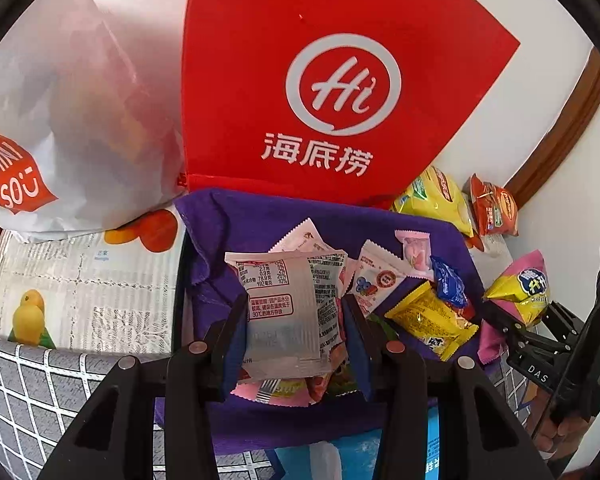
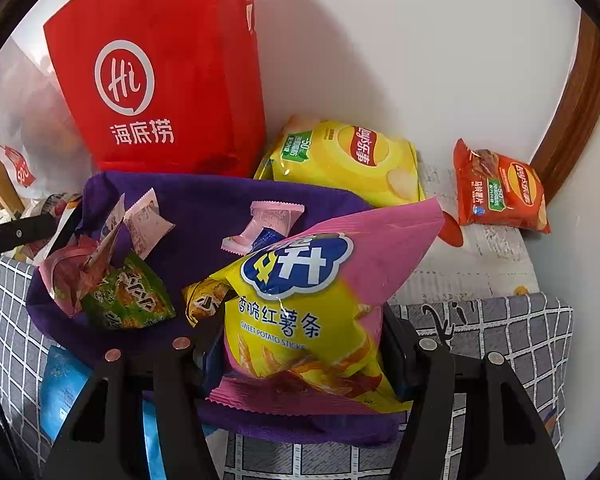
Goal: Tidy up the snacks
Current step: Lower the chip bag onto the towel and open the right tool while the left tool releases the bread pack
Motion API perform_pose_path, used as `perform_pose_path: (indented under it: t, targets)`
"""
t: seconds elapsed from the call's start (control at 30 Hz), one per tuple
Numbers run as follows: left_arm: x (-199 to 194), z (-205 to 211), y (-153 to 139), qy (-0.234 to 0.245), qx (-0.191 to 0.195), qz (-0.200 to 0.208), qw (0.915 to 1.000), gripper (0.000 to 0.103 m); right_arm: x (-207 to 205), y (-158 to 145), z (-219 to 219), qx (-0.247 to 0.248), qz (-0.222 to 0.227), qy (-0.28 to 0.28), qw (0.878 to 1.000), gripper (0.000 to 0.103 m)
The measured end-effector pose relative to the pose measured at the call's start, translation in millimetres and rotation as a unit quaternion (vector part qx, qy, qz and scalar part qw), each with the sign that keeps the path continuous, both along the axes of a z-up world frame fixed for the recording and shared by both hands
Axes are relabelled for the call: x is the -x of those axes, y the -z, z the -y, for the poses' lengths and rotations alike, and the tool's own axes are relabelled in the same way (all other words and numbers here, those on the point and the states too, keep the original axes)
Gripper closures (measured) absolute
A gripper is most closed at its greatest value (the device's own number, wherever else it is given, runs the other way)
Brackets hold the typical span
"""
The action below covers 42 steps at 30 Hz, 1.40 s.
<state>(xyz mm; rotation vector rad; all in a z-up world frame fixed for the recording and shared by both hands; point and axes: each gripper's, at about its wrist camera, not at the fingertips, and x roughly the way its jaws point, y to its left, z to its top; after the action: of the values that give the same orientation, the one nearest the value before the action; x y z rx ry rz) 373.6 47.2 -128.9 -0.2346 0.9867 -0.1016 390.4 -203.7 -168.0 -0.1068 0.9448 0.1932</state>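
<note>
1. Two packets in my claws right now: my left gripper is clamped narrow on a flat silver-white sachet, and my right gripper is closed wider on the pink-and-yellow sweet potato sticks bag.
2. Both hang over the purple cloth bin, just in front of the red tote bag.
3. I judge the sachet light, thin and floppy; I'm pinching it across its lower half, and the foil looks slick, so it could slide.
4. My guess is that the sticks bag is puffed with air, light, with brittle contents inside. Holding it by the sealed bottom edge would beat squeezing its belly.
5. Count outside the bin: one yellow chip bag, one orange chip bag, both against the wall.
6. Count inside: one green packet, one blue candy, one yellow wrapped bar, at least three pale pink sachets, though I can't tell the full count underneath.
</note>
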Motion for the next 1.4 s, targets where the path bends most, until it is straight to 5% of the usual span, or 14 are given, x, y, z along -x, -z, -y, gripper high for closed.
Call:
perform_pose_path:
  t: [0.87,1.13,1.4]
  targets:
    - [-8.3,17.2,20.3,0.012,-0.009,-0.019,0.9997,0.057,-3.2,24.0,-39.5,-0.016,-0.019,-0.032,0.999,0.039]
    - [-6.9,21.4,19.0,0.008,-0.038,0.002,0.9992,0.056,-5.1,24.3,-36.9,-0.006,-0.019,-0.02,1.0,0.038]
    - [-5.9,16.7,13.1,0.01,-0.016,0.007,0.9998,0.042,0.1,11.1,-35.5,-0.01,0.018,-0.003,1.0,0.023]
